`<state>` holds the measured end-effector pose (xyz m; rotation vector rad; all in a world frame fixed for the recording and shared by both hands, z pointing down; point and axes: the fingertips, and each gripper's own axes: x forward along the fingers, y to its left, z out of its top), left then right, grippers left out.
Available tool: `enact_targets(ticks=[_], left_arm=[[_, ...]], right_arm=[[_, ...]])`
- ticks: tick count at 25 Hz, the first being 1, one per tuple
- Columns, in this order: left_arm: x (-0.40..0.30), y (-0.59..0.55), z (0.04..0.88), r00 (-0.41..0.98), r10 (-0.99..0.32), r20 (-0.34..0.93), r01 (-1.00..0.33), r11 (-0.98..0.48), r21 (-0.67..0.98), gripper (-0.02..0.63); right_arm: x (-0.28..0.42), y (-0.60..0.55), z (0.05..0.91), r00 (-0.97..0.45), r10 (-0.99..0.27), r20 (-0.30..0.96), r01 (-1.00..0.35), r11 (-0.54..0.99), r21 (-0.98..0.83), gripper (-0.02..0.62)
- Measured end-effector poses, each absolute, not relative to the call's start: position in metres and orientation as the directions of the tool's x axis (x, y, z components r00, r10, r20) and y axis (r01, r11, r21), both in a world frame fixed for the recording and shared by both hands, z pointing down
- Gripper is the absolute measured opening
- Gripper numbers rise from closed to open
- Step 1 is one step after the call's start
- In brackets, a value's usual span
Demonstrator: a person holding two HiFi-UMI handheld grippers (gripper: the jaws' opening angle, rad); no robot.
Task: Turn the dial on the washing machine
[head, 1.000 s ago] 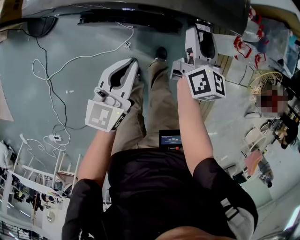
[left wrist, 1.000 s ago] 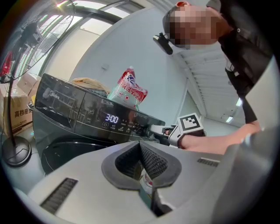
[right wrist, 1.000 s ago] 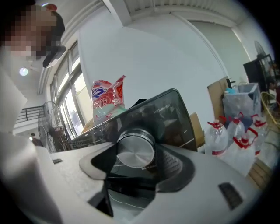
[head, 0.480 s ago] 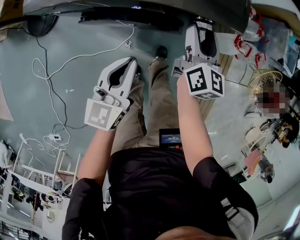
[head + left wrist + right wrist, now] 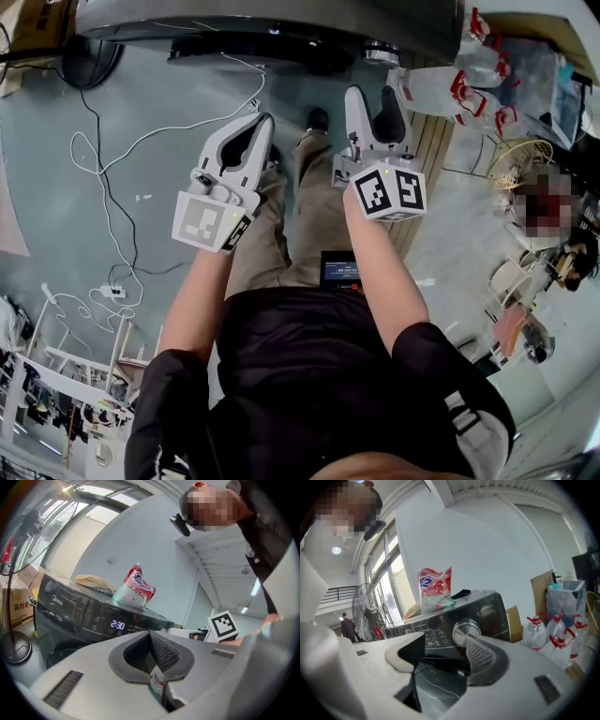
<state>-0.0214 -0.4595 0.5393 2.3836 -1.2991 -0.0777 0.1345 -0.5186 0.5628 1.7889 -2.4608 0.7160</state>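
Observation:
The dark washing machine (image 5: 234,26) runs along the top of the head view, its silver dial (image 5: 380,53) near the right end. My right gripper (image 5: 375,92) hangs open a short way in front of the dial, apart from it. In the right gripper view the dial (image 5: 466,631) shows just beyond the open jaws (image 5: 443,645), close to the right pad (image 5: 482,654). My left gripper (image 5: 263,122) is held lower left, shut on nothing. Its view shows the machine's panel with a lit "2:30" display (image 5: 117,625) beyond the closed gripper (image 5: 150,637).
A red-and-white bag (image 5: 435,588) and a cloth lie on top of the machine. White cables (image 5: 112,141) trail over the floor at left. Clear bottles with red caps (image 5: 478,84) stand right of the machine. A standing fan (image 5: 47,527) and a cardboard box (image 5: 16,611) are at its left.
My right gripper has drawn back from the machine's dial toward my body and sits lower in the head view. The left gripper has barely moved.

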Motion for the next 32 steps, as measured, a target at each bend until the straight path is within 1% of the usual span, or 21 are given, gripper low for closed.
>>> enact_targets(ticks=[6, 9, 11, 14, 19, 23, 29, 32], left_arm=[[-0.033, -0.469, 0.471, 0.557, -0.828, 0.065, -0.792, -0.506, 0.341, -0.006], [-0.029, -0.463, 0.437, 0.564, -0.824, 0.047, -0.792, -0.524, 0.313, -0.006], [-0.028, -0.455, 0.413, 0.566, -0.824, 0.033, -0.794, -0.534, 0.290, -0.006], [-0.033, -0.437, 0.383, 0.559, -0.829, 0.018, -0.801, -0.535, 0.268, -0.006], [-0.039, -0.410, 0.351, 0.556, -0.831, 0.009, -0.807, -0.537, 0.243, -0.006], [-0.032, -0.392, 0.333, 0.558, -0.830, 0.004, -0.812, -0.544, 0.210, -0.006], [-0.006, -0.338, 0.303, 0.550, -0.834, -0.035, -0.818, -0.547, 0.176, -0.006], [0.014, -0.292, 0.301, 0.558, -0.829, -0.037, -0.814, -0.555, 0.173, -0.006]], right_arm=[[0.129, -0.510, 0.480, -0.410, -0.895, 0.179, -0.902, 0.368, -0.225, 0.278], [0.128, -0.494, 0.447, -0.457, -0.875, 0.160, -0.883, 0.426, -0.197, 0.278], [0.129, -0.480, 0.424, -0.472, -0.869, 0.149, -0.881, 0.458, -0.117, 0.277], [0.142, -0.458, 0.391, -0.458, -0.879, 0.135, -0.886, 0.463, 0.007, 0.267], [0.173, -0.431, 0.350, -0.429, -0.897, 0.104, -0.900, 0.434, 0.030, 0.247], [0.194, -0.401, 0.333, -0.429, -0.899, 0.092, -0.896, 0.436, 0.081, 0.213], [0.224, -0.341, 0.319, -0.452, -0.890, 0.064, -0.889, 0.456, 0.052, 0.146], [0.246, -0.295, 0.316, -0.438, -0.897, 0.051, -0.897, 0.440, 0.041, 0.102]])
